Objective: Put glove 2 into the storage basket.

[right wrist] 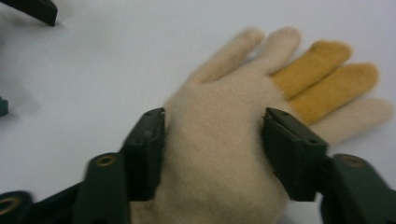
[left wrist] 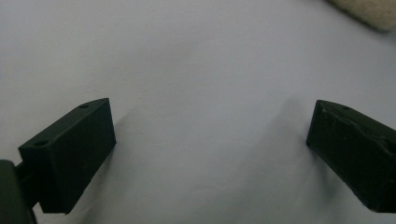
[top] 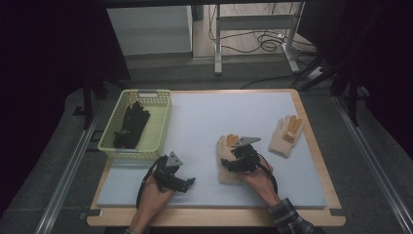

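Note:
A cream glove (top: pixel 225 145) with two orange fingers lies flat on the pale mat (top: pixel 209 112), fingers pointing away from me. My right gripper (top: pixel 232 162) is down on its palm. In the right gripper view the two jaws press the palm of the glove (right wrist: pixel 219 93) from both sides, and the fabric bulges between them (right wrist: pixel 214 130). My left gripper (top: pixel 189 183) sits low over bare mat to the left of it. It stands open with nothing between its jaws (left wrist: pixel 210 126). A corner of the cream glove (left wrist: pixel 369 11) shows at the top right of the left gripper view.
A second cream glove (top: pixel 286 134) with orange fingers lies at the mat's right side. A yellow basket (top: pixel 162 122) at the left rear holds black gloves (top: pixel 132 126). Table legs and cables stand beyond the far edge.

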The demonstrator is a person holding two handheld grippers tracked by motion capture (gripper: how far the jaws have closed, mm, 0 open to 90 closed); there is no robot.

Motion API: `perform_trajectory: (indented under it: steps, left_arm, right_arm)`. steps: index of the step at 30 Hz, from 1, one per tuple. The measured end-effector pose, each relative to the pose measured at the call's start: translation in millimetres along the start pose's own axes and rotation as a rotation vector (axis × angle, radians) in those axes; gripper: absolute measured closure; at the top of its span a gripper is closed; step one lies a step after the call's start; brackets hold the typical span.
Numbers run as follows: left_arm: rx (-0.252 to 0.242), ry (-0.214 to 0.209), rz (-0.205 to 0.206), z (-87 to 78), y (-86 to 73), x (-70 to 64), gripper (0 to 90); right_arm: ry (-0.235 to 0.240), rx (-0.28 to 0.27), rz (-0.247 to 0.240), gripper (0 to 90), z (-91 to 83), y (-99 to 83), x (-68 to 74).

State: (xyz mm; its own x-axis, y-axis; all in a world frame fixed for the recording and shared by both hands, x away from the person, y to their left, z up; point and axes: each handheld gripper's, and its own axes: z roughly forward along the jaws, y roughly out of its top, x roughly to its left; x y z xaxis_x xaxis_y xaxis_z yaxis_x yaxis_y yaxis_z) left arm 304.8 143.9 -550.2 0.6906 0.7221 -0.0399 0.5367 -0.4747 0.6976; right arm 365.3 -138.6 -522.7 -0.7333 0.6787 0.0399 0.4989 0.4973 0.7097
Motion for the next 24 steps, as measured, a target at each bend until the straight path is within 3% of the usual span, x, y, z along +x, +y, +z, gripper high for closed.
perform_trajectory:
  steps: [6, 11, 16, 19, 24]
  left_arm:
    - [0.001, 0.001, 0.003, 0.0, 0.1, 0.2, 1.4]
    - [0.001, 0.000, 0.001, 0.0, 0.1, 0.1, 1.4]
    - [0.000, 0.000, 0.001, 0.0, 0.1, 0.1, 1.3]
    - [0.001, 0.000, 0.001, 0.0, 0.0, 0.1, 1.4]
    - [0.001, 0.000, 0.002, 0.0, 0.0, 0.1, 1.3]
  right_arm:
    - [-0.010, -0.045, -0.014, 35.9, -27.8, 0.5, -9.3]
    - [-0.024, -0.025, -0.013, 60.5, -46.5, -18.3, -19.5]
    - [0.000, 0.004, 0.003, 74.9, -47.9, -40.7, -21.3]
    - [0.039, 0.011, 0.016, 75.7, -44.0, -47.0, -16.5]
    - [0.080, -0.002, -0.011, 74.7, -37.9, -45.1, -1.6]
